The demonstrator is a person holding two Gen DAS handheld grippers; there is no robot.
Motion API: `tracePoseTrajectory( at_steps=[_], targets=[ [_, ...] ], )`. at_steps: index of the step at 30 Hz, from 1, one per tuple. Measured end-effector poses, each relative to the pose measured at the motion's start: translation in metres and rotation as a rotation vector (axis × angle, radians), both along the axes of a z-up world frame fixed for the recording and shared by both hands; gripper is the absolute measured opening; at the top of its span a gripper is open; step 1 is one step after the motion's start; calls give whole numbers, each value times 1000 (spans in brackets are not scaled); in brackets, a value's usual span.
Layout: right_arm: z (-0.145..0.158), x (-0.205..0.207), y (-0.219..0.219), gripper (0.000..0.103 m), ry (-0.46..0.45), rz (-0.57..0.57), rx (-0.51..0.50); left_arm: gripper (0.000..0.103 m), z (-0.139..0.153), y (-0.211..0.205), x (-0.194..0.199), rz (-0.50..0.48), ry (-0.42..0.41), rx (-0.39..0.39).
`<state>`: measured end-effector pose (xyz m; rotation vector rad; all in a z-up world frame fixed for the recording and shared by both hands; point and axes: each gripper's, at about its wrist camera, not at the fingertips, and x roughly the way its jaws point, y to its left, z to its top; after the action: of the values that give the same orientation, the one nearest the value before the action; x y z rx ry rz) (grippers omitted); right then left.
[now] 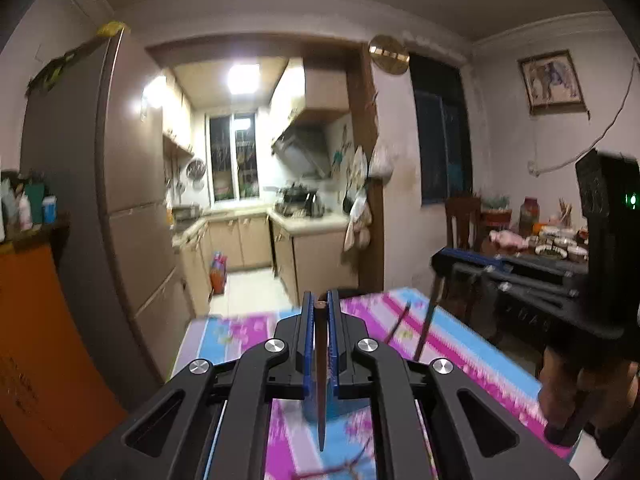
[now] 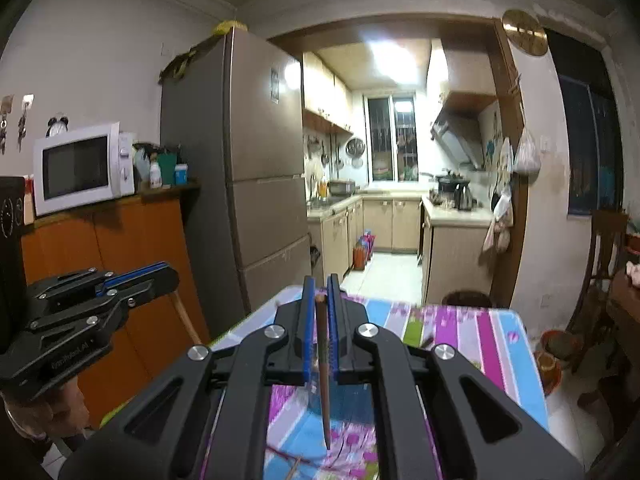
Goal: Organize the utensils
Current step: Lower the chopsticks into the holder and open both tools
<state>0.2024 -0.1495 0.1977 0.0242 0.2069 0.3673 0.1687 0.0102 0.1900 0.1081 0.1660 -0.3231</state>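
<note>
My left gripper (image 1: 320, 304) is shut on a brown chopstick (image 1: 321, 384) that hangs down between its blue pads above the striped tablecloth (image 1: 460, 344). My right gripper (image 2: 320, 284) is shut on a second brown chopstick (image 2: 323, 380), tip pointing down over the same cloth. The right gripper also shows at the right of the left wrist view (image 1: 444, 258), its chopstick (image 1: 425, 332) hanging below. The left gripper shows at the left of the right wrist view (image 2: 168, 272), its chopstick (image 2: 186, 318) hanging below. A dark stick (image 1: 398, 322) lies on the cloth.
A tall fridge (image 2: 256, 152) and an orange cabinet (image 2: 120, 264) with a microwave (image 2: 80, 168) stand left of the table. The kitchen doorway (image 2: 400, 200) lies ahead. A wooden chair (image 1: 464, 220) and a side table with dishes (image 1: 556, 244) stand to the right.
</note>
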Motion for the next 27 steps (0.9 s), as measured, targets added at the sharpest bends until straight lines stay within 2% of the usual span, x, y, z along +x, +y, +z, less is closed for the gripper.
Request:
tracePoseTrajectory(
  at_steps=[5, 10, 13, 17, 25, 27],
  targets=[
    [31, 24, -1, 5, -87, -44, -1, 8, 29, -21, 31, 8, -92, -12],
    [35, 68, -10, 5, -104, -78, 54, 8, 26, -37, 78, 13, -103, -47],
    [23, 91, -14, 5, -97, -87, 79, 8, 10, -43, 107, 27, -77, -57],
    [-7, 121, -18, 5, -59, -101, 103, 8, -21, -48, 139, 30, -38, -73],
    [-73, 142, -9, 5, 62, -97, 101, 8, -79, -43, 167, 61, 36, -76],
    [-77, 140, -6, 12, 70, -102, 90, 8, -85, -41, 167, 71, 38, -66]
  ],
)
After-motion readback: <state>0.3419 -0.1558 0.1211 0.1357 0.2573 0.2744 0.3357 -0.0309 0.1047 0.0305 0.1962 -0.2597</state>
